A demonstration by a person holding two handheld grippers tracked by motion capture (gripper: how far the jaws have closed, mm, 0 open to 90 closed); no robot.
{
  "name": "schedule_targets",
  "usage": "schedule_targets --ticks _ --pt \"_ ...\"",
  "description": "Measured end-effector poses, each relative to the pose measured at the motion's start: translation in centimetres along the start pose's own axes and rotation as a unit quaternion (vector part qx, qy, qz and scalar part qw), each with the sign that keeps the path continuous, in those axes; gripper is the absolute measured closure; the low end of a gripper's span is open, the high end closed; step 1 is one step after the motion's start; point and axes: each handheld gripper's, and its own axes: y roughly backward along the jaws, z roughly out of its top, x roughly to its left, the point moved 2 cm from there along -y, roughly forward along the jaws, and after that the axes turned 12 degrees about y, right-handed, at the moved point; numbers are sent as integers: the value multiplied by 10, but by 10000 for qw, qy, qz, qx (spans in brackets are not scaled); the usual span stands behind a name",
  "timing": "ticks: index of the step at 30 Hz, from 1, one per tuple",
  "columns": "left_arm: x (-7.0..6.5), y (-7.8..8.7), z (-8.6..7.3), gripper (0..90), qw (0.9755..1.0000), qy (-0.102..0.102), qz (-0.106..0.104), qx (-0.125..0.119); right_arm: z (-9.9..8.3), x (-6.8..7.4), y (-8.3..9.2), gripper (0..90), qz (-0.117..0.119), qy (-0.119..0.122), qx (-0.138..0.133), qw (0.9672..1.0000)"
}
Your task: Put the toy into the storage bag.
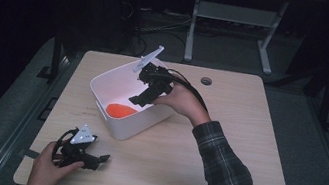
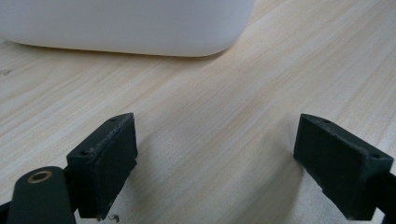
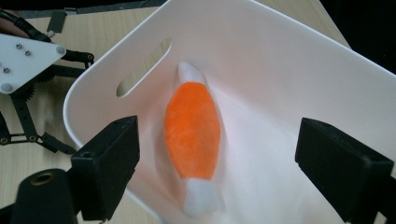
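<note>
Orange-and-white plush fish lies on the bottom of the white plastic bin, stretched lengthwise with a white tip at each end and an orange middle. In the high view the fish shows as an orange patch low inside the bin, which sits on the light wooden table a little left of its centre. One wall of the bin has a slotted handle hole.

Held by the right hand, the right gripper tilts down over the bin's far rim into its interior. In the right gripper view its jaws stand wide apart above the fish, one to each side, holding nothing and apart from the toy.

At the near left corner of the table, the left hand holds the left gripper low over the wood, just short of the bin's near wall. Its jaws are also spread wide and empty in the left gripper view, with bare tabletop between them and the bin's rounded lower edge ahead.
</note>
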Motion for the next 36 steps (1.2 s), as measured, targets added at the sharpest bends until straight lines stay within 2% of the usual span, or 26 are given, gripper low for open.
schedule_targets --ticks 9,16,19,32,36 --pt "0 0 0 126 10000 -1 3 -4 -25 3 30 136 -204 -152 -101 9996" --pt "0 0 0 126 10000 3 -1 -4 -41 7 43 136 -252 -242 -136 9993" --pt "0 0 0 126 10000 1 1 -6 -54 9 49 136 -310 -362 -168 9987" --pt "0 0 0 126 10000 11 6 -16 -96 19 57 136 -410 -710 -286 9962" --pt "0 0 0 126 10000 -8 6 0 -107 22 56 136 -441 -752 -302 9957"
